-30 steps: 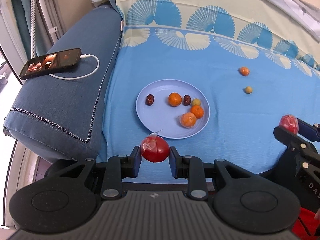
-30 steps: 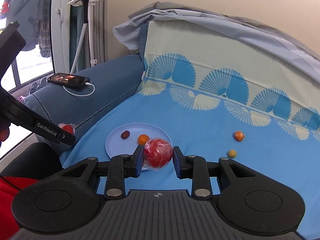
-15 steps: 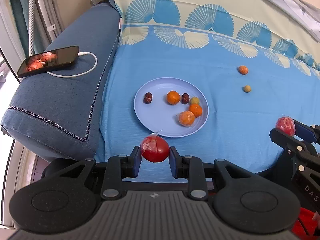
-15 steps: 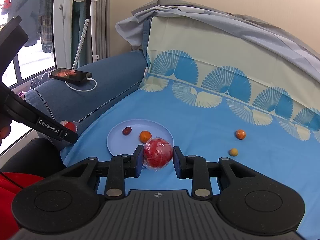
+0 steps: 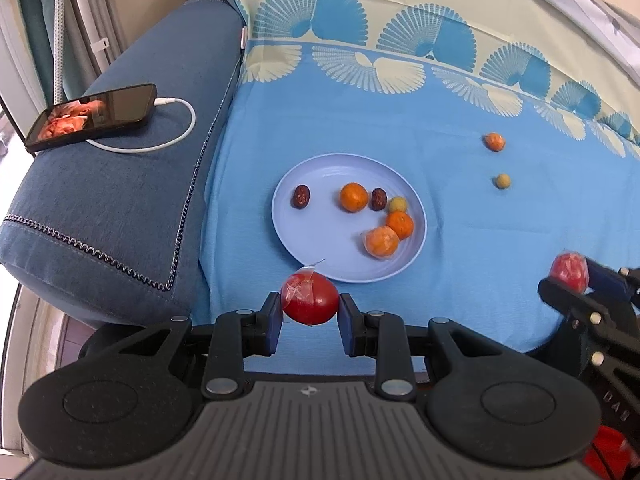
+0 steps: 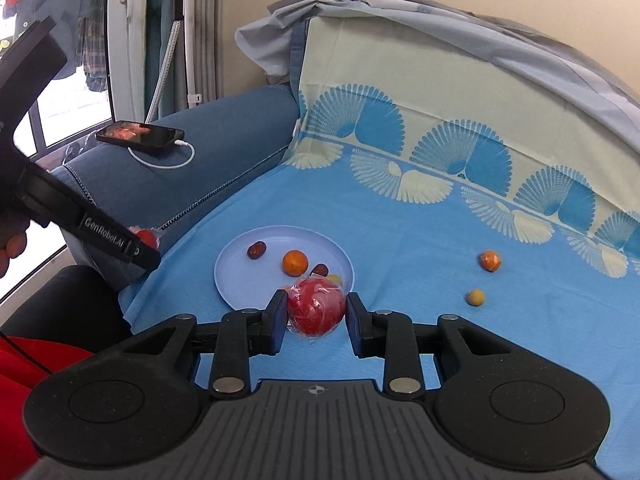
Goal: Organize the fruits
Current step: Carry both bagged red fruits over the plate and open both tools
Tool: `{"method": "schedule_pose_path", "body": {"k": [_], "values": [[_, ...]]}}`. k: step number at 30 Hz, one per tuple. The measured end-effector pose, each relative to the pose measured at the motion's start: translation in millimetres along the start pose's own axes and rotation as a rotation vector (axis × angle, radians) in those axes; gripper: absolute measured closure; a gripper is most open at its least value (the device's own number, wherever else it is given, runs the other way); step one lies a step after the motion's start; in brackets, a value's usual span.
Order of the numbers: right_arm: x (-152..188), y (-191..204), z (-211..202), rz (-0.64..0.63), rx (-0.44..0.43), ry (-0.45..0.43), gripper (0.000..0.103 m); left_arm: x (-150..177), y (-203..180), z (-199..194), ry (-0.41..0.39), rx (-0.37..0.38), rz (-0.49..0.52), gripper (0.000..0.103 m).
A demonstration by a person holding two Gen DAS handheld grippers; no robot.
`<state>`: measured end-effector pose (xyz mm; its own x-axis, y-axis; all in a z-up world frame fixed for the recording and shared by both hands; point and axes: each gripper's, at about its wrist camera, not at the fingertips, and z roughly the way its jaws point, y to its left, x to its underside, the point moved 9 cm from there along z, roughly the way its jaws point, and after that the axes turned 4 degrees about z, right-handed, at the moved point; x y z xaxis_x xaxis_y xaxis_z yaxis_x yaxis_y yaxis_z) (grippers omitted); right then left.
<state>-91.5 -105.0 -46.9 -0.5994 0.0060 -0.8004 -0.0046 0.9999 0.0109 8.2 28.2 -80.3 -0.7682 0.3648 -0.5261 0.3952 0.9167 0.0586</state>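
both hands are mid-carry, each bringing a wrapped red fruit toward the plate (image 5: 288, 236), so the step in hand looks like delivery, with neither fruit set down yet.

the left hand-held gripper (image 5: 309, 314) is clamped on 1 red fruit (image 5: 309, 298), held above the blue sheet (image 5: 460, 220) just short of the plate's near rim. the right hand-held gripper (image 6: 317, 316) is clamped on the other red fruit (image 6: 317, 306), which hangs over the sheet by the plate's near right edge; from the left wrist view this gripper sits well off to the right of the plate.

the next move, as i judge it, calls for bringing each fruit over a bare part of the plate, lowering it and only then easing the jaws apart. the left half of the plate has the most room. round fruit may roll, and the film wrap may cling to a pad.

counts:
- 2 red fruits, both in plastic wrap, 1 per gripper.
- 1 plate, holding 6 pieces: 3 oranges (image 5: 354, 197), 1 of them wrapped, 2 dates (image 5: 300, 196) and 1 small yellow fruit (image 5: 398, 203).
- 2 pieces loose on the sheet, well apart from the plate: 1 small orange (image 5: 494, 142) and 1 yellow ball (image 5: 501, 181).
- 1 phone (image 5: 92, 117) on the sofa arm, with 1 white cable plugged in.
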Motion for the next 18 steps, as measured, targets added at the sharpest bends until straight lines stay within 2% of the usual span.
{"method": "schedule_pose_path", "body": {"k": [10, 18], "values": [[-11.9, 11.1, 45.4, 0.009, -0.052, 0.058, 0.071, -36.5, 8.5, 22.3, 0.001, 0.023, -0.019, 0.07], [-13.7, 22.9, 99.4, 0.007, -0.091, 0.124, 0.071, -57.9, 2.6, 70.9, 0.055, 0.038, 0.031, 0.07]]}}
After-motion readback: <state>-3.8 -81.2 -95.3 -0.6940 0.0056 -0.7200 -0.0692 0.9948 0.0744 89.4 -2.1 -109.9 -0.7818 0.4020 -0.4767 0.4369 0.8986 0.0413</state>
